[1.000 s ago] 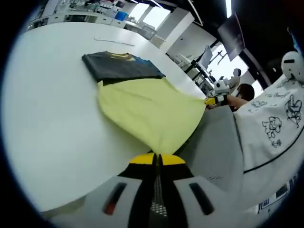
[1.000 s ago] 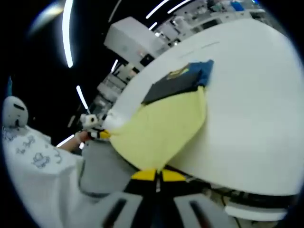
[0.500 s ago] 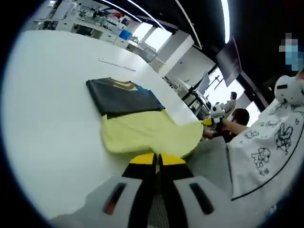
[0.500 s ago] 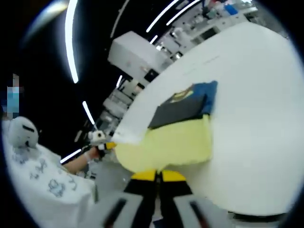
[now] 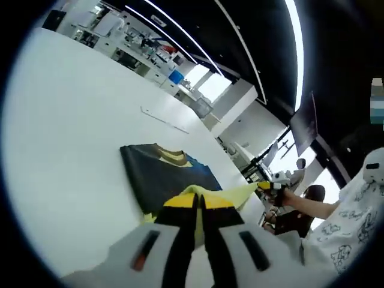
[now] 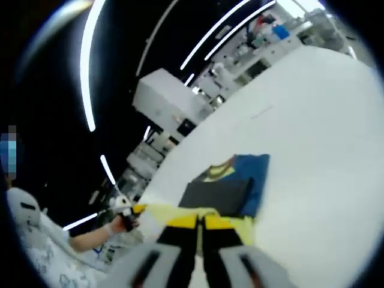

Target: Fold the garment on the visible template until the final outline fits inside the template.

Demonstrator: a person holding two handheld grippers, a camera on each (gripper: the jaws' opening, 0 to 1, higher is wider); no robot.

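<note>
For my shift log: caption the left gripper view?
Left claw lifting the yellow hem over the dark folded garment on the white table.

One white table (image 5: pixel 66 150) carries one garment (image 5: pixel 165 180), folded into a dark grey and blue block with a yellow layer rising from its near edge. Two grippers are present: the left gripper (image 5: pixel 199 203) and the right gripper (image 6: pixel 198 221), each with two yellow-tipped jaws closed on that yellow cloth. One thin pale strip (image 5: pixel 163 119), possibly tape, lies farther along the table.
</note>
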